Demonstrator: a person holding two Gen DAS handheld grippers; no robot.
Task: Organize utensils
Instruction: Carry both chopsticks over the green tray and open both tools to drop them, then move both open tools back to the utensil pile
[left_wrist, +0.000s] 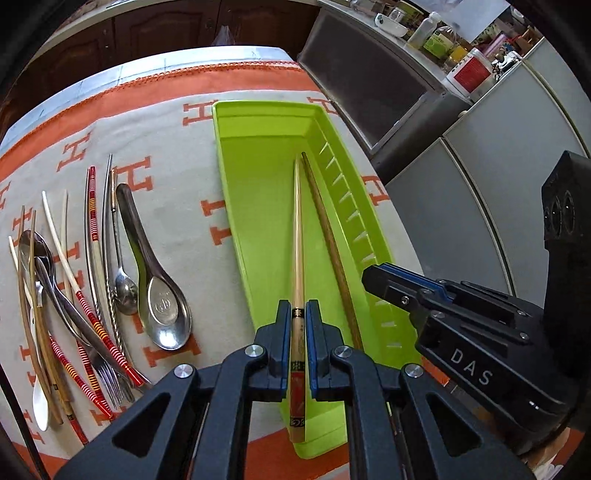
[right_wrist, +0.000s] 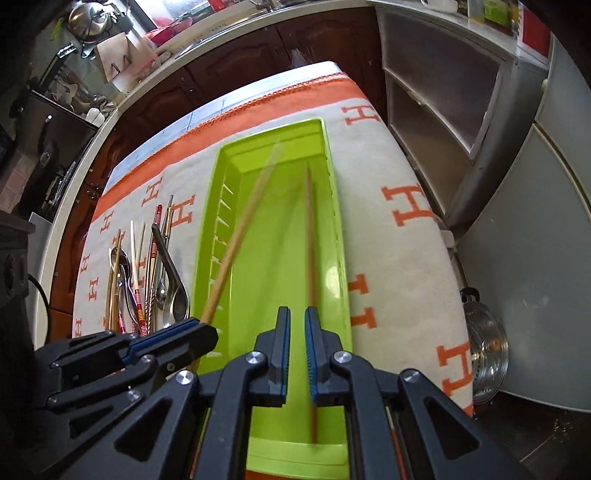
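Observation:
A lime green tray (left_wrist: 258, 177) lies lengthwise on the table; it also shows in the right wrist view (right_wrist: 332, 206). My left gripper (left_wrist: 298, 314) is shut on a pale wooden chopstick (left_wrist: 297, 236), held over the tray and pointing along it. A brown chopstick (left_wrist: 328, 236) lies in the tray by its slotted right wall, and shows in the right wrist view (right_wrist: 309, 236). My right gripper (right_wrist: 296, 325) is open just above it, jaws apart, holding nothing. Loose utensils (left_wrist: 92, 280) lie left of the tray: spoons, forks, several chopsticks.
The orange and white H-patterned cloth (left_wrist: 177, 206) covers the table. Grey cabinets (left_wrist: 480, 177) stand close on the right. A steel pot (right_wrist: 484, 343) sits on the floor by the table. Dark wooden cupboards (right_wrist: 229, 85) run behind the far edge.

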